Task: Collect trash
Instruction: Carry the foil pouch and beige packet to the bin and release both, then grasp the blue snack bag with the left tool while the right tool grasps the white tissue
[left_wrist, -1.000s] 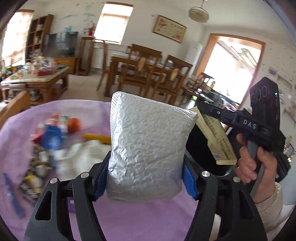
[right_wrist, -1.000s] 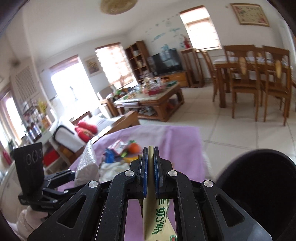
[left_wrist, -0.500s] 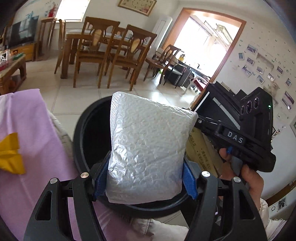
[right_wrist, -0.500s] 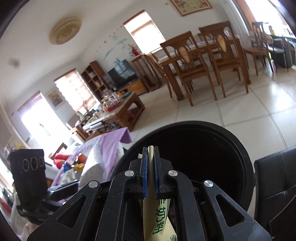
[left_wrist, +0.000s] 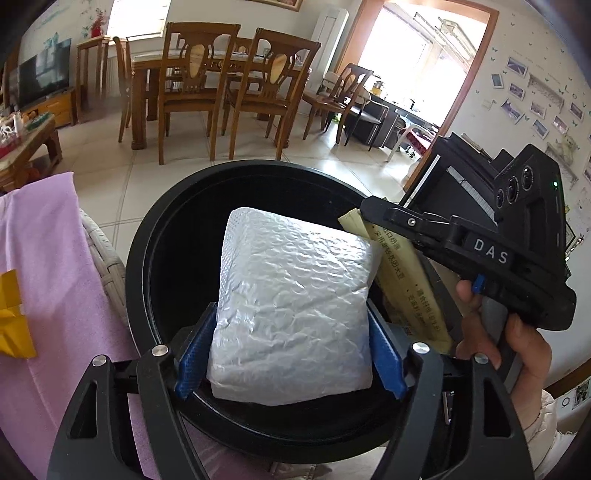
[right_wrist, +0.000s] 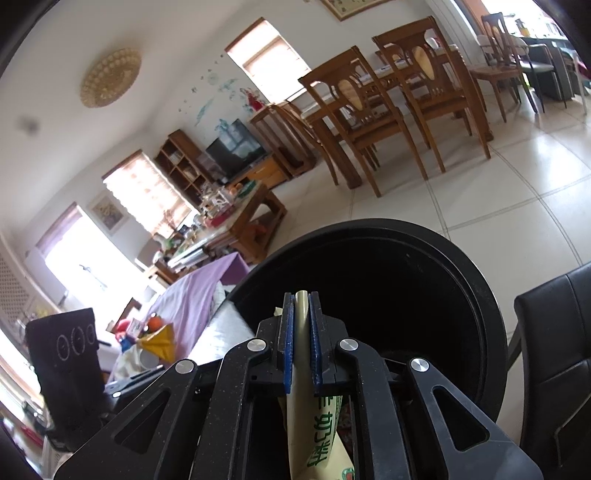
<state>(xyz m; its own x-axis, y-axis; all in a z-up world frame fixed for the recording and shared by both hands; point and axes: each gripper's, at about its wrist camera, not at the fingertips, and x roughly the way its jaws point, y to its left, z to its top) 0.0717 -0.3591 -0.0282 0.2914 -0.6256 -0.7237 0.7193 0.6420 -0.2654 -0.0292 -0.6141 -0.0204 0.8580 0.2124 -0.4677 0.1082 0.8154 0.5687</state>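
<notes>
Fingers of your left gripper (left_wrist: 291, 363) clamping silver bubble mailer (left_wrist: 295, 314) over black trash bin (left_wrist: 147, 236) mouth; right gripper (right_wrist: 301, 343) pinching yellow packet (right_wrist: 317, 439) at bin's near rim. Drop step: next you likely open both jaws.

— What colour is the bag (left_wrist: 291, 314) in the left gripper (left_wrist: 291, 363)?

— Shiny silver, with little bubbles all over. The pads (left_wrist: 194, 360) squeezing it are blue.

— And the packet (right_wrist: 303, 325) in the right gripper (right_wrist: 303, 341)?

— Pale yellow with green letters. The bin (left_wrist: 159, 236) below both is black.

— What's left of the left gripper?

— A purple cloth (left_wrist: 40, 243) with something yellow (left_wrist: 13, 328) on it.
</notes>
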